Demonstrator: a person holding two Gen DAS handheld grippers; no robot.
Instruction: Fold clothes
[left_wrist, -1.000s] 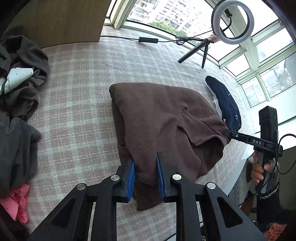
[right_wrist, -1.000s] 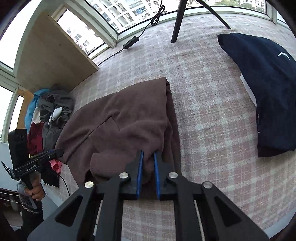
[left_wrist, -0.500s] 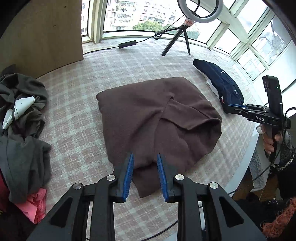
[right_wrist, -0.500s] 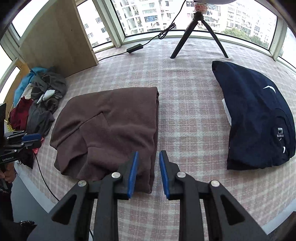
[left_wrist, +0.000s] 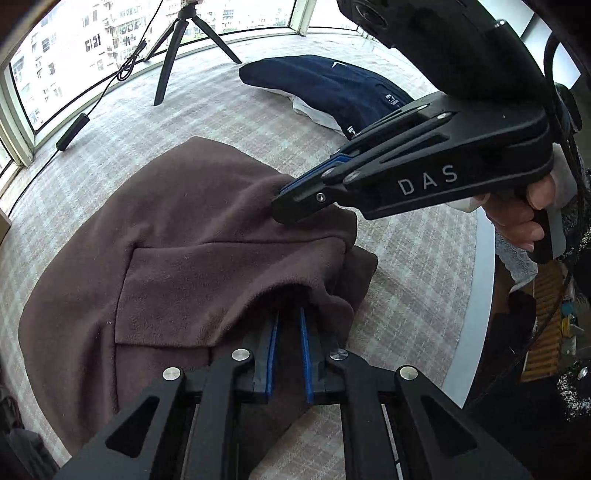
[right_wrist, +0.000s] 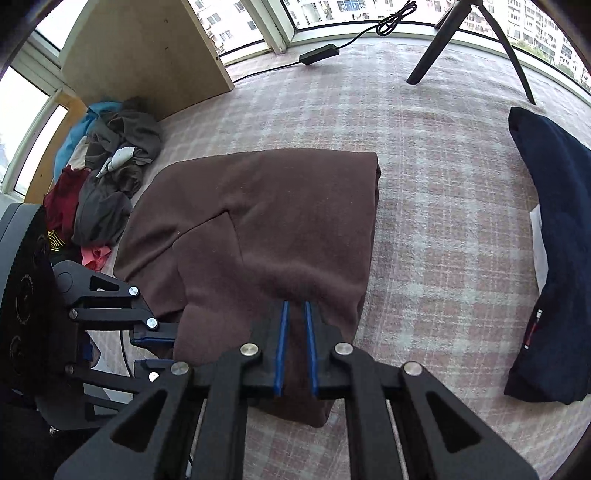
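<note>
Both grippers were closing on the near hem of the thick brown fleece garment (right_wrist: 258, 221), which lay half-folded in the middle of the pink plaid cloth-covered table (right_wrist: 443, 221). Left gripper (left_wrist: 288, 325) had its blue pads tucked into a fold of the fleece, right gripper (right_wrist: 295, 314) pinched the edge beside it. Stuff looked soft, floppy, a bit bulky, so I'd grab doubled hem edges, not the slack middle.
</note>
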